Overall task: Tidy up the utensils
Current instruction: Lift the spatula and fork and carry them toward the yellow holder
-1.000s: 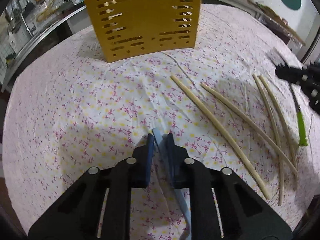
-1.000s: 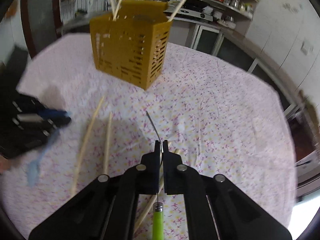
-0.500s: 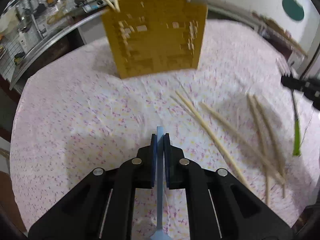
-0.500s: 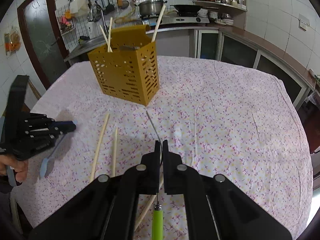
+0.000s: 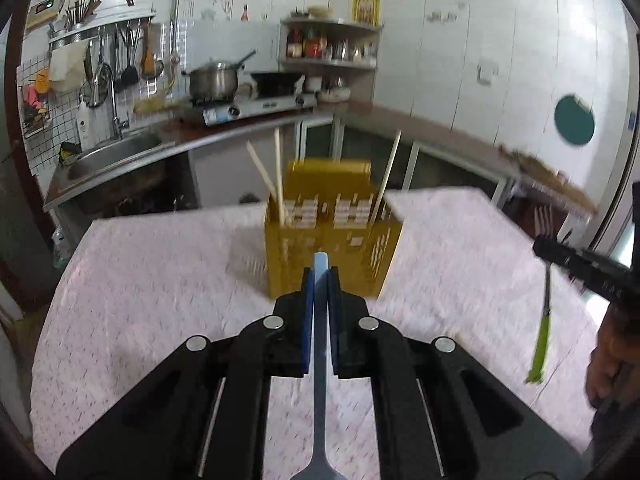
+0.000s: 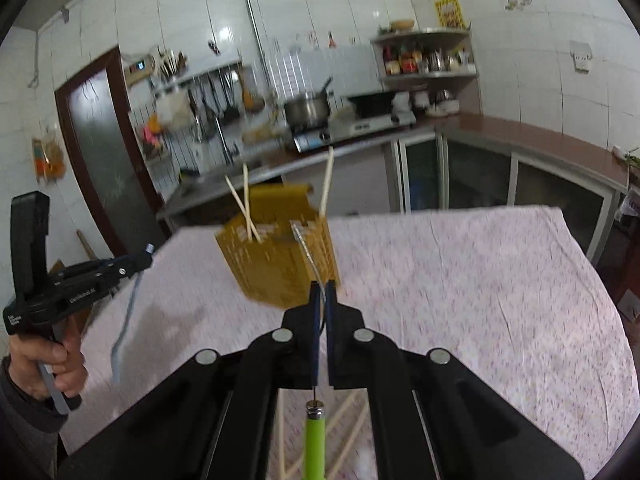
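A yellow slotted utensil holder (image 5: 332, 240) (image 6: 280, 264) stands on the floral tablecloth (image 5: 160, 280) with three chopsticks (image 5: 280, 176) sticking out of it. My left gripper (image 5: 320, 276) is shut on a light blue utensil (image 5: 320, 360), lifted above the table and facing the holder; the utensil hangs below the jaws in the right wrist view (image 6: 128, 312). My right gripper (image 6: 322, 292) is shut on the thin metal blade of a green-handled utensil (image 6: 314, 440), its tip curving toward the holder. That utensil hangs from the gripper at the right of the left wrist view (image 5: 542, 336).
Loose chopsticks (image 6: 344, 428) lie on the cloth under the right gripper. A kitchen counter with a sink (image 5: 116, 152), a pot (image 5: 212, 80) on a stove and a spice shelf (image 5: 328, 48) runs behind the table. A hand (image 6: 44, 364) holds the left gripper's handle.
Both grippers rose from the table and tilted up toward the holder, each carrying its utensil off the cloth. The left jaws closed tight on the blue utensil.
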